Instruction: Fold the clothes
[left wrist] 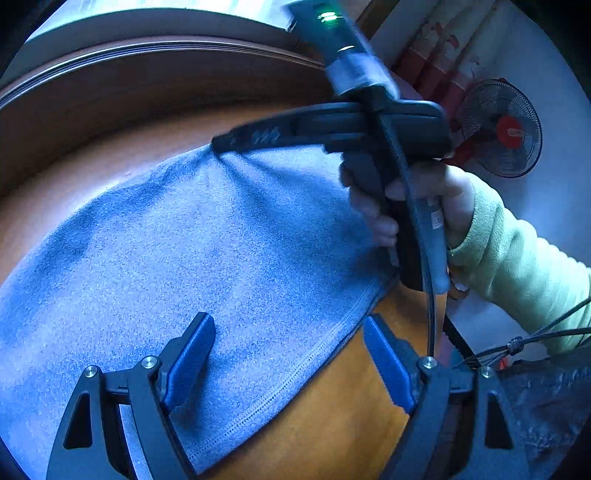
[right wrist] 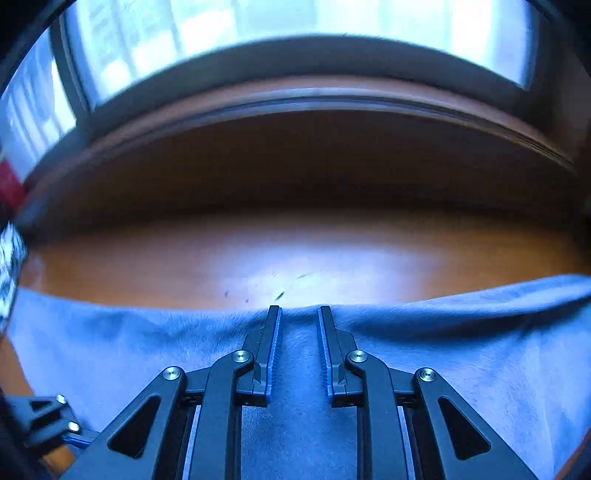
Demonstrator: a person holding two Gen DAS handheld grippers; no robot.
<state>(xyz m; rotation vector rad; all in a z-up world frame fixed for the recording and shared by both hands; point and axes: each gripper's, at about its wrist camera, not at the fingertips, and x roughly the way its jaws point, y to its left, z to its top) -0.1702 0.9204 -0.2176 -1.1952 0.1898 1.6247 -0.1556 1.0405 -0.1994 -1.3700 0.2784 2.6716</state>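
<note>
A blue cloth (left wrist: pixel 207 258) lies spread on the brown wooden tabletop (left wrist: pixel 332 417). It covers most of the part of the tabletop that shows in the left wrist view. One stitched edge of the cloth runs slantwise near the tabletop's right side, and bare wood shows next to it.

The left claw (left wrist: pixel 288 354) is spread wide. It hangs over the stitched edge of the cloth. One blue finger (left wrist: pixel 192 358) is above the cloth and the other is above the bare wood. Nothing is pinched between them.

The right claw (right wrist: pixel 297 314) has only a small gap between its two fingers. It sits at the far edge of the cloth (right wrist: pixel 461 354), where the cloth meets the bare tabletop (right wrist: pixel 332 251). The cloth is bunched into a small ridge by the fingertips and shows in the gap, but the blue pads do not look pressed on it. In the left wrist view the right claw (left wrist: pixel 221 142) reaches across to the far edge of the cloth, and folds of cloth run down from its tip. A hand (left wrist: pixel 417 199) in a light green sleeve (left wrist: pixel 517 258) holds its handle.

A raised wooden ledge runs along the far edge of the tabletop, with a window (right wrist: pixel 295 22) above it. A fan (left wrist: pixel 502 127) with a red middle stands off to the right by the wall.
</note>
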